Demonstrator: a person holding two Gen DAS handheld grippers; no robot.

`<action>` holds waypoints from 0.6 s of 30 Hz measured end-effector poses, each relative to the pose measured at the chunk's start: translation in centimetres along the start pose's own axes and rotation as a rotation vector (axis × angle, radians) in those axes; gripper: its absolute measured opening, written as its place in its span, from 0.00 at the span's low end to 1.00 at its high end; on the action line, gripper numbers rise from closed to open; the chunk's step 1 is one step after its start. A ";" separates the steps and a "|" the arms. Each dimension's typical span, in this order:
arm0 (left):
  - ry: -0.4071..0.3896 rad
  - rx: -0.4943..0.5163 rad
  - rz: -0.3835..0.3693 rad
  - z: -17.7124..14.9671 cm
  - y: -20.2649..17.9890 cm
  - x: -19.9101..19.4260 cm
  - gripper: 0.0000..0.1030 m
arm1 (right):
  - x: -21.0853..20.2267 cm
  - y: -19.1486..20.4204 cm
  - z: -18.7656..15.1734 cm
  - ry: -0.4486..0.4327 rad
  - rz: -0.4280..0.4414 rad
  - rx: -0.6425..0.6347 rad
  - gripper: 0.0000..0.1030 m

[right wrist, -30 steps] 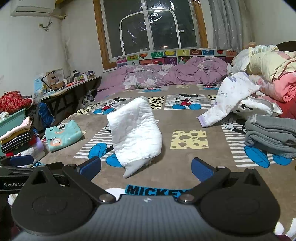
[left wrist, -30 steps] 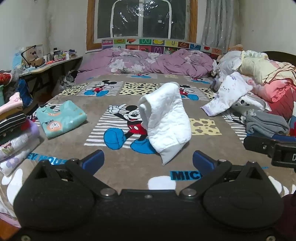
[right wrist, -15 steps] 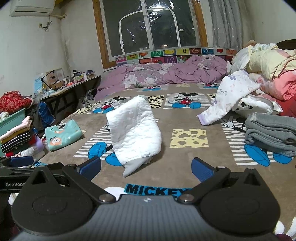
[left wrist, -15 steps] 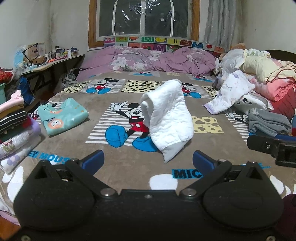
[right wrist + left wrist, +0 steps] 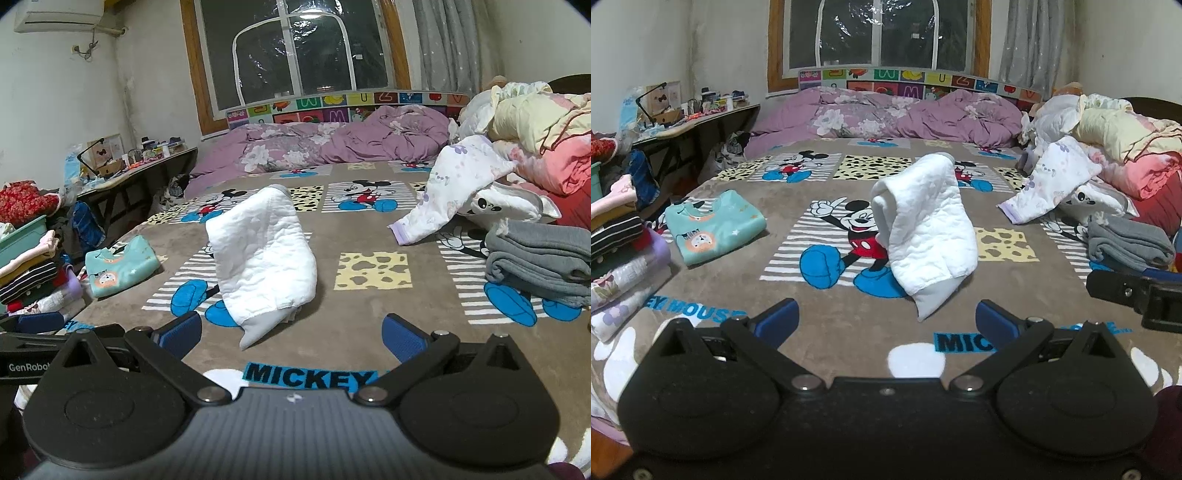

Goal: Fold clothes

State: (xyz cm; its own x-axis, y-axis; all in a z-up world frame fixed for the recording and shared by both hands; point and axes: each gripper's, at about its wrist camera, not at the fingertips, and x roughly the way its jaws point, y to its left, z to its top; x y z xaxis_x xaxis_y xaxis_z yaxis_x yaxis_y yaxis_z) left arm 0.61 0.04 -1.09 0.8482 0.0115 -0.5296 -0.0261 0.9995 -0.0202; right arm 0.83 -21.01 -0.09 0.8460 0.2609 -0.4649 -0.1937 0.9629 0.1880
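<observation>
both tongs released, left gripper, right gripper; white garment ahead; air conditioner only in right view

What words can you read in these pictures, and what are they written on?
"MICKEY": bed blanket.
"EY MOUSE" (start hidden): the same blanket, left wrist view.
"GenRobot" (last letter cut off): left gripper, seen from the right wrist.
"M": alphabet headboard; other tiles unclear.
Teal shirt print: too small.

Quilted white cloth garment on plush, matt Mickey blanket.
</observation>
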 end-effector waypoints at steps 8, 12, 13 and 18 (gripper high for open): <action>0.001 -0.002 -0.004 0.0 0.0 0.1 1.00 | 0.0 -0.1 -0.1 0.001 -0.004 0.001 1.00; 0.001 -0.004 -0.004 -0.1 0.0 0.1 1.00 | 0.0 -0.1 -0.2 0.001 -0.004 0.000 1.00; 0.000 -0.004 -0.003 -0.1 0.0 0.1 1.00 | 0.0 -0.1 -0.3 0.002 -0.004 -0.001 1.00; -0.002 -0.007 -0.002 -0.1 0.1 0.2 1.00 | 0.0 0.0 -0.3 0.002 -0.007 -0.001 1.00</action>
State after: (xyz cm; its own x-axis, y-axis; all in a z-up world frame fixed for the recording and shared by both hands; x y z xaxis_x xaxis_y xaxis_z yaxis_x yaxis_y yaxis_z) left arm 0.66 0.11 -1.29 0.8495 0.0092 -0.5276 -0.0280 0.9992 -0.0277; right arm 0.68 -20.96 -0.40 0.8464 0.2542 -0.4680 -0.1880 0.9648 0.1839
